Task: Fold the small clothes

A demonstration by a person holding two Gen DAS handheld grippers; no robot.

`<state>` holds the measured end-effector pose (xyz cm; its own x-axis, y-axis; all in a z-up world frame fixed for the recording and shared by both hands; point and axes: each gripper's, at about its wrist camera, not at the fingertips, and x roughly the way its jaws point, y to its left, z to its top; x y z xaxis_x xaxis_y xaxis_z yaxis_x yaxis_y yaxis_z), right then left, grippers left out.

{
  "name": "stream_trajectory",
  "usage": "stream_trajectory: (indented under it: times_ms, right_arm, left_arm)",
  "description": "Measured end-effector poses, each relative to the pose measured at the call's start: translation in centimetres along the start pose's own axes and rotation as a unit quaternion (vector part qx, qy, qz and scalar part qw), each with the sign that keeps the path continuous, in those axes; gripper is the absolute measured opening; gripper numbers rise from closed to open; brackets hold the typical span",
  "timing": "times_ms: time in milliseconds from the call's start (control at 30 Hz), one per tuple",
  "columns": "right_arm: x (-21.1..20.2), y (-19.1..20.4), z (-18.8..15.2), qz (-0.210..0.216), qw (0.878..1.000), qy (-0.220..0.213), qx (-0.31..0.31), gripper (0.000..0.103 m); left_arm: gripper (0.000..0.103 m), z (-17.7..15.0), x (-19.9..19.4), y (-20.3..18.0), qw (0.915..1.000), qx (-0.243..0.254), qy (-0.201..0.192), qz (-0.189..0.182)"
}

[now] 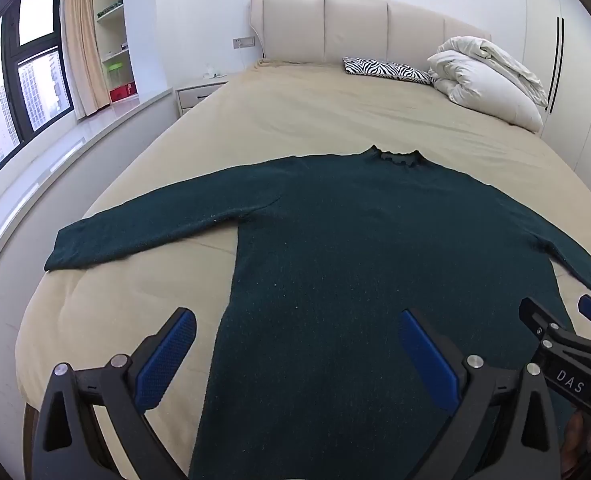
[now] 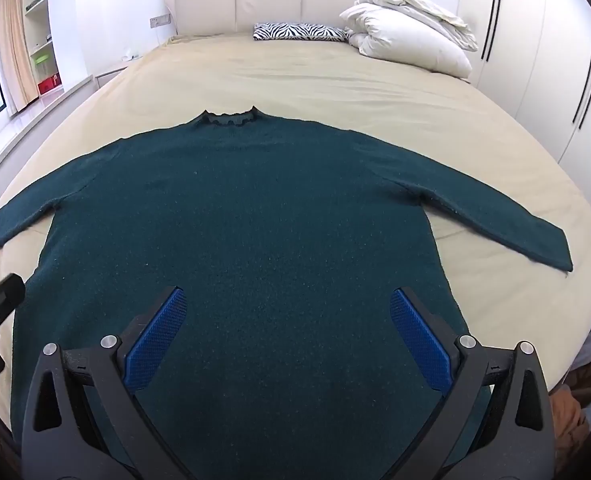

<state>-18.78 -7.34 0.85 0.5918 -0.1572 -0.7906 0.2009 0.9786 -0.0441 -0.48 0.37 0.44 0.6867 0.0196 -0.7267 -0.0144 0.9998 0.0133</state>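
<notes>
Left wrist view shows a wide bed [image 1: 295, 112] with a beige sheet, and it fills most of both pictures. On the sheet lies a dark green sweater [image 1: 335, 240], spread flat with the front side down or up, I cannot tell which. Its collar points toward the padded headboard [image 1: 359, 28], both sleeves are stretched out to the sides, and the hem is at the near edge of the bed, under the grippers.

At the far right corner of the bed sits a folded white duvet [image 1: 491, 80], and just beside it lies a zebra-pattern pillow [image 1: 387, 70]. A window [image 1: 23, 72] with a curtain [image 1: 81, 40] is on the left wall, white wardrobe doors [image 2: 535, 60] are on the right.

Above the lower left part of the sweater hangs the left gripper [image 1: 295, 356]; its blue pads [image 1: 167, 360] stand wide apart and nothing is between them. The right gripper [image 2: 287, 336] hangs over the lower middle of the sweater, also spread wide and empty. In the right wrist view the sweater [image 2: 235, 220] has no fold.
</notes>
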Motion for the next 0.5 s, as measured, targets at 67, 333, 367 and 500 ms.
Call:
stream_trajectory:
  times_ms: [67, 333, 367, 500]
  right_arm:
    - [0.06, 0.04, 0.06, 0.001, 1.0, 0.001, 0.0, 0.103]
    - [-0.2, -0.03, -0.13, 0.002, 1.0, -0.005, 0.001, 0.103]
    - [-0.22, -0.05, -0.14, 0.002, 1.0, -0.006, 0.001, 0.103]
    - [-0.36, -0.12, -0.23, 0.002, 1.0, -0.013, 0.004, 0.103]
  left_arm:
    - [0.103, 0.02, 0.03, 0.05, 1.0, -0.001, -0.001, 0.0]
    - [0.103, 0.0, -0.35, 0.0, 1.0, 0.001, -0.009, 0.0]
    - [0.103, -0.02, -0.36, 0.02, 1.0, 0.001, -0.01, 0.0]
    - [0.103, 0.13, -0.39, 0.02, 0.9999, -0.002, -0.014, 0.0]
